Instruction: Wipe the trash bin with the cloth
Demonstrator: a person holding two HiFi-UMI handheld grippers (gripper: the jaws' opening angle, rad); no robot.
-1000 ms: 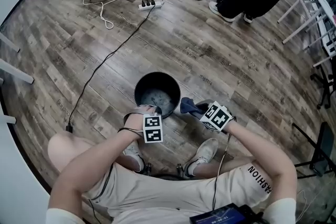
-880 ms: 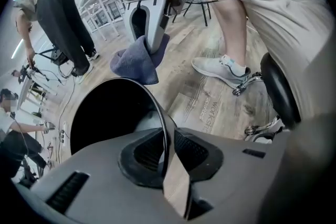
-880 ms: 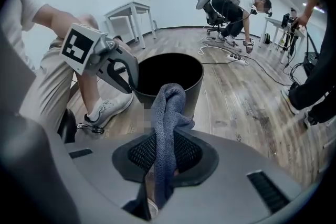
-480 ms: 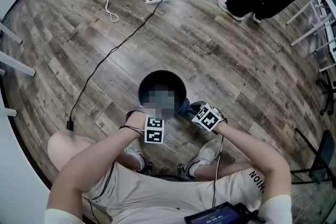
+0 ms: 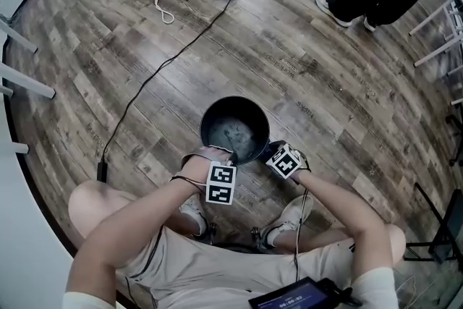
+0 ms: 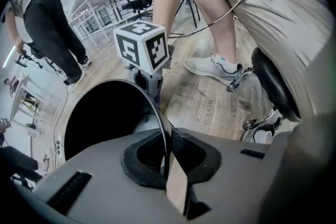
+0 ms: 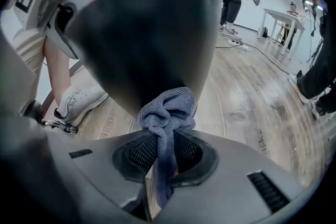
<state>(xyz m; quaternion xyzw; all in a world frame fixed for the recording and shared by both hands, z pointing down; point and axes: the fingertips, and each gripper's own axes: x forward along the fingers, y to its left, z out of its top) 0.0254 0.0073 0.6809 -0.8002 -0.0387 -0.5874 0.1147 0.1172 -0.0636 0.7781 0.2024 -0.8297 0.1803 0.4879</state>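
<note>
Two grippers at the trash bin: one steadies it, the other brings the cloth.

Left gripper (image 6: pixel 169 147) has its jaws closed tight on the near rim of the black trash bin (image 5: pixel 217 119), which stands upright on the wood floor (image 5: pixel 325 83) in front of the seated person. Right gripper (image 7: pixel 160 160) is clamped on a bunched blue-grey cloth (image 7: pixel 169 107), and the wad touches the bin's outer wall on its near right side. The wall is dead ahead of the cloth and the bin's axis is upright, so I'd judge the wipe has to run along or around that curved wall.
</note>
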